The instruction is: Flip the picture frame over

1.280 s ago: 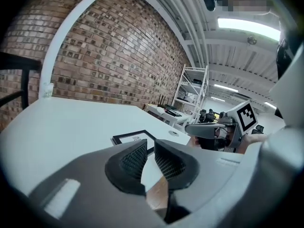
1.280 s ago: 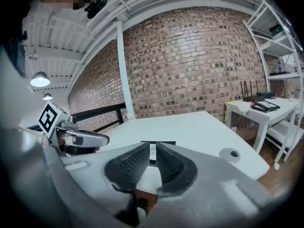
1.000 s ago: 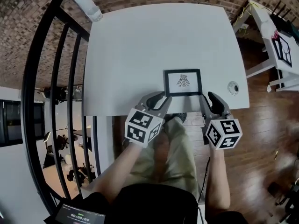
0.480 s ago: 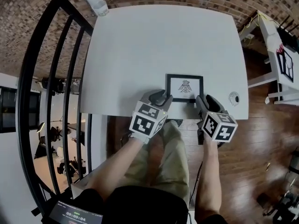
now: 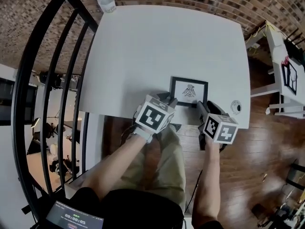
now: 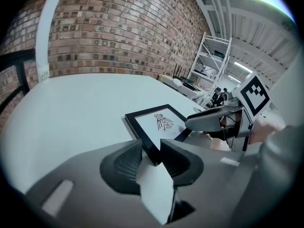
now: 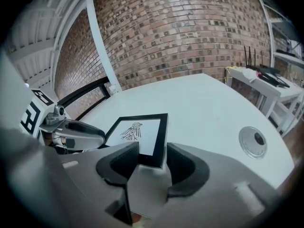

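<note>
A black picture frame [image 5: 189, 90] with a bird drawing lies face up on the white table [image 5: 157, 46], near its front edge. My left gripper [image 5: 167, 99] is at the frame's near left corner. In the left gripper view that corner of the frame [image 6: 159, 122] sits between the wide-open jaws of the left gripper [image 6: 151, 152]. My right gripper [image 5: 204, 105] is at the near right corner. In the right gripper view the frame [image 7: 137, 129] pokes between the spread jaws of the right gripper [image 7: 152, 163], with a gap on its right side.
A round metal cable grommet [image 5: 236, 107] is set in the table just right of the frame. A black railing [image 5: 52, 94] runs along the left. Another white table [image 5: 286, 66] stands to the right, and a brick wall lies behind.
Both grippers have come forward and down from the table's front edge, so that the frame's near corners now lie between their jaws. The frame has not moved.
</note>
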A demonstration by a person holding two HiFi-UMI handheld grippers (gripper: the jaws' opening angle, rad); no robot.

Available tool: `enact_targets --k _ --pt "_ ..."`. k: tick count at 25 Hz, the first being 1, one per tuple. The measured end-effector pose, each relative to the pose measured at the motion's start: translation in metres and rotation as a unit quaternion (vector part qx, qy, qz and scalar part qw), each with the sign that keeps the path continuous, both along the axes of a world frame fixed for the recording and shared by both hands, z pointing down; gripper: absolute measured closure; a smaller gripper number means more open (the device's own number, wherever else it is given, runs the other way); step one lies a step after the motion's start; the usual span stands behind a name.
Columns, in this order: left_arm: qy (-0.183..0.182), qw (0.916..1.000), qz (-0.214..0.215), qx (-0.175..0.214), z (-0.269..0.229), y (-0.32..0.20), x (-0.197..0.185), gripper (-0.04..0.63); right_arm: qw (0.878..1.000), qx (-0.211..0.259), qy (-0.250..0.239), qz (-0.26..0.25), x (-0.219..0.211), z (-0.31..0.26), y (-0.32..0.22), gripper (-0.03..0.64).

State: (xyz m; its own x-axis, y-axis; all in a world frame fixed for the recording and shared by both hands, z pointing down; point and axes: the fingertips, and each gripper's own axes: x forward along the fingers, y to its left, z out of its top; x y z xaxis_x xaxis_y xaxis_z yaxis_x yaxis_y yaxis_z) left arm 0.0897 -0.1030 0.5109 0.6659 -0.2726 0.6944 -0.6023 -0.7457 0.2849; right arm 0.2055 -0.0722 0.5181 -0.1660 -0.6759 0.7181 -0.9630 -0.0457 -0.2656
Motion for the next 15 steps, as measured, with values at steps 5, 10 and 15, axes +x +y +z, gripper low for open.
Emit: enact_targets --k 5,10,15 --pt "0.015 0.9997 -0.01 -0.019 -0.0003 -0.0009 0.0022 0.462 1.0 -0.001 -0.01 -0.002 0.0004 -0.0008 -0.0006 0.449" --pt "0.032 0.9987 -0.029 -0.027 -0.0031 -0.0061 0.0015 0.462 1.0 -0.004 -0.012 -0.004 -0.0002 -0.0016 -0.0002 0.449" --pt "0.033 0.9985 -0.037 -0.024 -0.0037 -0.0075 0.0061 0.462 1.0 -0.003 -0.017 -0.008 0.0026 -0.0026 -0.0002 0.449"
